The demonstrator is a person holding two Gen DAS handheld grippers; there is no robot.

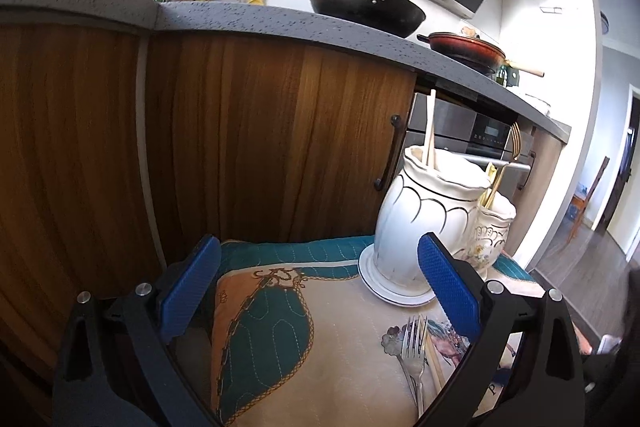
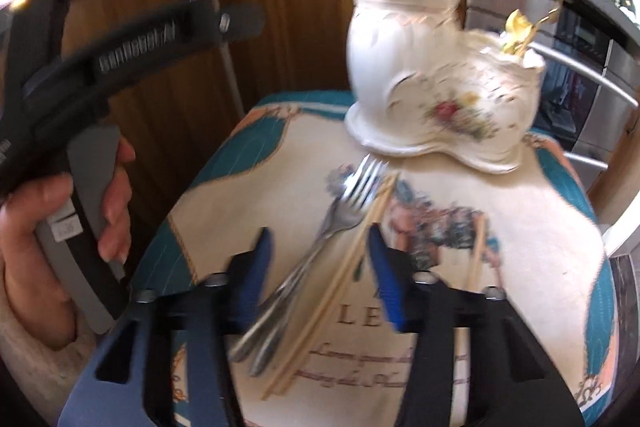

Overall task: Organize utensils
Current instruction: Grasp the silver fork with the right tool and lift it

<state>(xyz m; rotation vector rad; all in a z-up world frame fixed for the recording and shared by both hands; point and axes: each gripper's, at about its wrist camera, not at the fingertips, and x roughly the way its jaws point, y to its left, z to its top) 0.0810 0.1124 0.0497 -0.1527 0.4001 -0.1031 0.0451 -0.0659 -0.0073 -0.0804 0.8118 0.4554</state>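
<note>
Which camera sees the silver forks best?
The right wrist view: the forks lie whole, mid-picture, beside chopsticks, though blurred. The left wrist view shows the forks sharply, but low and partly cut off.

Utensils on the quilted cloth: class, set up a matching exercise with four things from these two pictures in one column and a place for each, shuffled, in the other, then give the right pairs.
Column one:
1. silver forks
2. large white jar
3. gold cutlery
4. black wok

Column two:
A. on the grey counter
B. standing in the small floral jar
C. lying flat on the cloth, beside chopsticks
D. on a white saucer, one chopstick inside

Pairs: 1-C, 2-D, 3-B, 4-A
</note>
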